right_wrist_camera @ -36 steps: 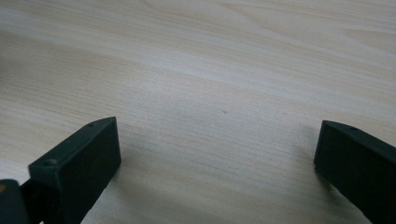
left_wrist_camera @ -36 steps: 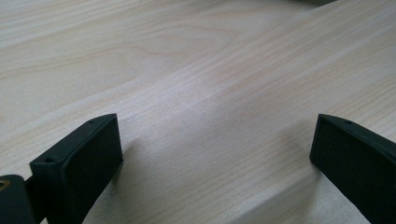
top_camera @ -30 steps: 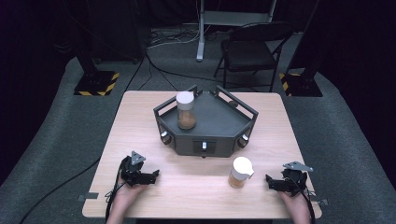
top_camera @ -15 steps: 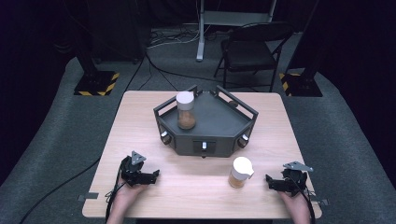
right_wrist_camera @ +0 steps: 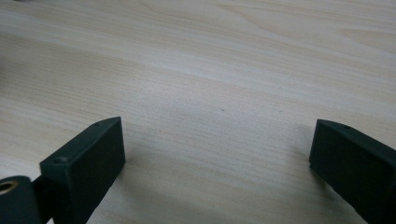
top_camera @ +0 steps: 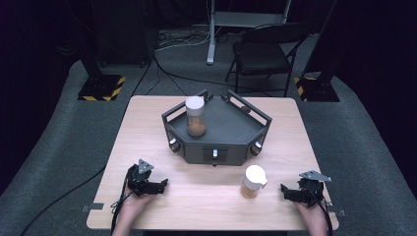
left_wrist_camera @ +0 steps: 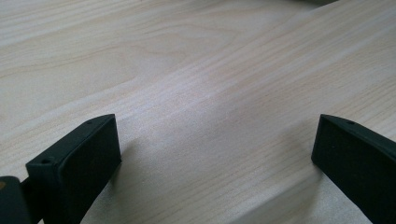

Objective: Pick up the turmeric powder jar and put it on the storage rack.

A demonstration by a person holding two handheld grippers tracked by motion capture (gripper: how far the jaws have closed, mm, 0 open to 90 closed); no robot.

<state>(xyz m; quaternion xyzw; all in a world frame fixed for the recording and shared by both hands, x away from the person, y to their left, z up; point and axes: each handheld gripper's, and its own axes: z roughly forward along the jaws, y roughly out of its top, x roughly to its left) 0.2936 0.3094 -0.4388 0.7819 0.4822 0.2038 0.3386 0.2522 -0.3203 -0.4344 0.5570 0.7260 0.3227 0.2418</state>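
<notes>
wooden table, white-lidded jar between wide-jawed left gripper and right gripper

- A rectangular table of pale, light-grained wood stands on a grey carpeted floor.
- A dark grey, many-sided metal tray with raised rails and small knobs on its front wall sits on the far middle of the tabletop.
- A clear jar with a white lid and brown contents stands upright directly on the wood, near the front edge, right of centre and apart from the tray.
- Two black hand-held grippers rest low at the front edge: the left gripper near the left corner, the right gripper near the right corner, just right of the jar.
- Both gripper views show bare wood grain between widely parted jaws.
</notes>
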